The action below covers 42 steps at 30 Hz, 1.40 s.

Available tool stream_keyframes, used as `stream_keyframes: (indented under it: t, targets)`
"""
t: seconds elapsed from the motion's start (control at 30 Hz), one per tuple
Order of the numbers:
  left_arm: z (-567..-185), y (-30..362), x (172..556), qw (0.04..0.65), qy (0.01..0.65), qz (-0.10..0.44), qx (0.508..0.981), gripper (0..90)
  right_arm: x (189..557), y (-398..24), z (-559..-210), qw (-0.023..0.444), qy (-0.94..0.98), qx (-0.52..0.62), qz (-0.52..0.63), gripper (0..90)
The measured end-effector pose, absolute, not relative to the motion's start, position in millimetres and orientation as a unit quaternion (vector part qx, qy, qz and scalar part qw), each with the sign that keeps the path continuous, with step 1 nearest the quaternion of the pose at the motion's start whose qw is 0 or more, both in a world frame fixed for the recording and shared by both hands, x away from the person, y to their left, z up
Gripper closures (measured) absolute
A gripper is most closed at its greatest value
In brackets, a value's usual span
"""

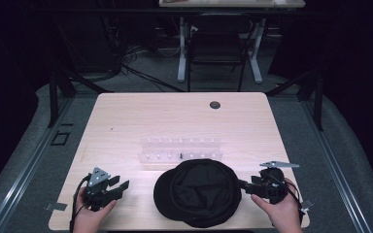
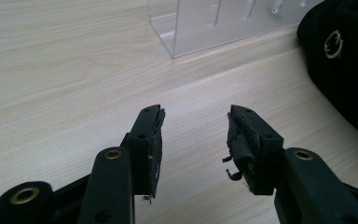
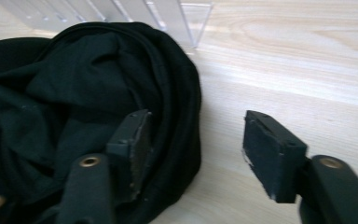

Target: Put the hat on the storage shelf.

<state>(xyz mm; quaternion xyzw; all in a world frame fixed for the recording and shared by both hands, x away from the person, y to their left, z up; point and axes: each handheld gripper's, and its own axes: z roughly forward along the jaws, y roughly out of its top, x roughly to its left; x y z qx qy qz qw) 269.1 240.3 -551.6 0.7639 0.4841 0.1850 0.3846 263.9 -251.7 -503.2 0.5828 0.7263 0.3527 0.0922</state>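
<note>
Straddling the black cap's [image 3: 88,93] rim, our right gripper [image 3: 196,144] gapes ready to pinch; left gripper [image 2: 193,135] idles open nearby.

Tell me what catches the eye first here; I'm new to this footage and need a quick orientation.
A black cap lies at the table's near edge, between the two hand-held grippers. The right gripper is open with one jaw over the cap's rim and the other over bare wood; the left gripper is open, apart from the cap. A clear acrylic rack stands just behind the cap.
</note>
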Motion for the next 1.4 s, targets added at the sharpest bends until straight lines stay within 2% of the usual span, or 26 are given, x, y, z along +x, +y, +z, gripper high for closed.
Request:
stream_keyframes:
  t: [0.1, 0.13, 0.17, 0.23, 0.33, 0.63, 1.1, 1.4]
  targets:
    - [-552, 241, 269, 0.382, 0.483, 0.179, 0.767, 54.3, 267, -249, -502, 0.08, 0.728, 0.58, 0.357, 39.7]
    - [-552, 240, 269, 0.385, 0.483, 0.181, 0.766, 53.7, 270, -248, -502, 0.082, 0.733, 0.579, 0.348, 46.0]
    - [-553, 240, 270, 0.385, 0.482, 0.181, 0.766, 53.7, 270, -248, -502, 0.082, 0.733, 0.579, 0.348, 46.0]
    - [-553, 240, 269, 0.386, 0.478, 0.181, 0.768, 53.6, 277, -245, -503, 0.073, 0.74, 0.585, 0.323, 54.0]
    - [-553, 238, 269, 0.385, 0.476, 0.18, 0.77, 53.6, 285, -241, -506, 0.075, 0.749, 0.587, 0.299, 59.4]
    - [-554, 238, 270, 0.381, 0.473, 0.176, 0.775, 53.5, 298, -237, -512, 0.06, 0.754, 0.593, 0.277, 62.4]
    - [-556, 236, 271, 0.377, 0.471, 0.172, 0.779, 53.0, 321, -235, -516, 0.009, 0.773, 0.589, 0.235, 65.2]
    - [-557, 235, 271, 0.373, 0.471, 0.17, 0.781, 52.8, 336, -234, -520, -0.042, 0.781, 0.585, 0.214, 71.4]
